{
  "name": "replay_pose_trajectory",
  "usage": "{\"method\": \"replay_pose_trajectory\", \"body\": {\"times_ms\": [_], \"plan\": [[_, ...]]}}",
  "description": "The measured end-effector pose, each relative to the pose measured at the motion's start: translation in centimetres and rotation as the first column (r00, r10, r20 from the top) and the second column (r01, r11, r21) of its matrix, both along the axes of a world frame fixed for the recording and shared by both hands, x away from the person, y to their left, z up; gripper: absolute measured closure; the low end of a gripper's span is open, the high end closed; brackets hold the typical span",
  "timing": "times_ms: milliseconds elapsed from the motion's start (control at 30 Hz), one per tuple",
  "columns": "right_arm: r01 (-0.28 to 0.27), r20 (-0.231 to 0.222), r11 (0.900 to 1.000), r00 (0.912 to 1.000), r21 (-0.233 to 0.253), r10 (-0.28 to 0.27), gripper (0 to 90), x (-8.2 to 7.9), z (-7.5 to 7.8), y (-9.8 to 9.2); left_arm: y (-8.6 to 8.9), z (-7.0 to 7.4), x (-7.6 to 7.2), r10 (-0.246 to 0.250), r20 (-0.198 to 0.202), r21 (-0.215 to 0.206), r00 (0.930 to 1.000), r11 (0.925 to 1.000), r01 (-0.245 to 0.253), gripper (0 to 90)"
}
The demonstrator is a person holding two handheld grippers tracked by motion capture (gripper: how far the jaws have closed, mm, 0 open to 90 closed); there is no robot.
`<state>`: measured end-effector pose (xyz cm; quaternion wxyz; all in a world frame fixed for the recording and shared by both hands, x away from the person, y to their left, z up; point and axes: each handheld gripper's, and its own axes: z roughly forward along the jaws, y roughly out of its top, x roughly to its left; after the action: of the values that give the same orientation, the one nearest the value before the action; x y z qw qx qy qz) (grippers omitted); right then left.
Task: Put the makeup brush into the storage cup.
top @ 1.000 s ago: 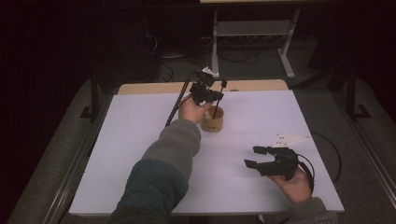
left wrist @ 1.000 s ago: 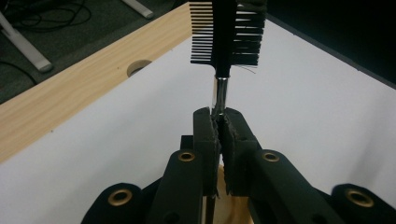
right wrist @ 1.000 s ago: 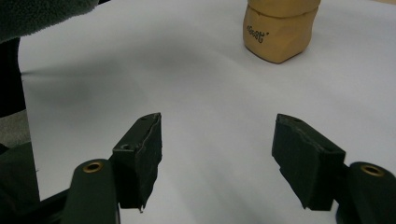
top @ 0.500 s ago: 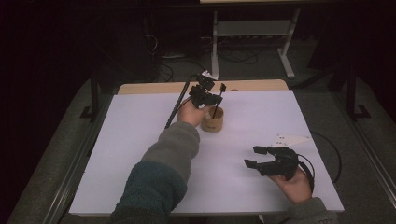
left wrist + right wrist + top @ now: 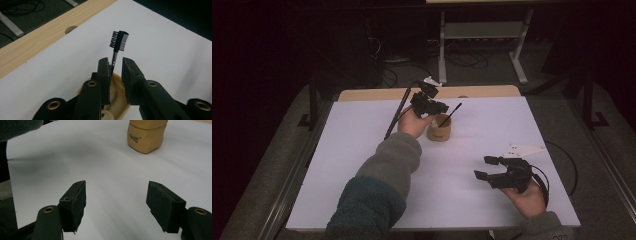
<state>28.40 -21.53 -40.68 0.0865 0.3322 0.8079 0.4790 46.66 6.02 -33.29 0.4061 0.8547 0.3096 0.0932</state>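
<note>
A small tan cup (image 5: 439, 129) stands on the white table top (image 5: 352, 150), far of centre. A black brow brush with a comb head (image 5: 453, 112) stands in it and leans to the right. My left gripper (image 5: 432, 106) hovers just over the cup. In the left gripper view its jaws (image 5: 115, 63) are slightly apart, so it is open, and the brush's thin handle (image 5: 114, 58) rests against the left jaw above the cup's rim (image 5: 125, 110). My right gripper (image 5: 487, 167) is open near the front right. It faces the cup (image 5: 146, 135) with nothing between its jaws (image 5: 116, 192).
A bare wooden strip (image 5: 377, 94) with a round hole runs along the table's far edge. A thin black rod (image 5: 396, 114) slants down left of my left hand. A grey sleeve (image 5: 20, 127) crosses the table's middle. Dark floor, cables and a metal frame (image 5: 482, 30) lie beyond.
The brush's top now sits lower and leans more to the right. Both hands have hardly moved.
</note>
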Motion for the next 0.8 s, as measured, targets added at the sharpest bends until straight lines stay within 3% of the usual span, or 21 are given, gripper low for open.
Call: {"method": "replay_pose_trajectory", "body": {"times_ms": [100,467,533,800], "plan": [[0.010,-0.002,1.000,0.9999,0.001,-0.010,30.2,0.0,0.0,0.0,0.5,0.3,-0.5,-0.003,0.004,-0.023,1.0000,0.9997,0.003,74.0],[0.047,0.004,0.999,0.9989,-0.014,-0.047,28.3,0.1,-0.1,-0.3,3.3,0.8,-2.3,-0.006,0.012,-0.039,0.9999,0.9992,0.006,65.5],[0.049,0.004,0.999,0.9988,-0.015,-0.049,28.2,0.1,-0.1,-0.3,3.9,0.8,-2.7,-0.016,0.015,-0.021,0.9998,0.9996,0.017,63.7],[0.059,0.006,0.998,0.9982,-0.026,-0.059,27.8,0.3,-0.2,-0.2,5.8,0.8,-4.1,-0.019,0.027,-0.019,0.9995,0.9996,0.020,55.1]]}}
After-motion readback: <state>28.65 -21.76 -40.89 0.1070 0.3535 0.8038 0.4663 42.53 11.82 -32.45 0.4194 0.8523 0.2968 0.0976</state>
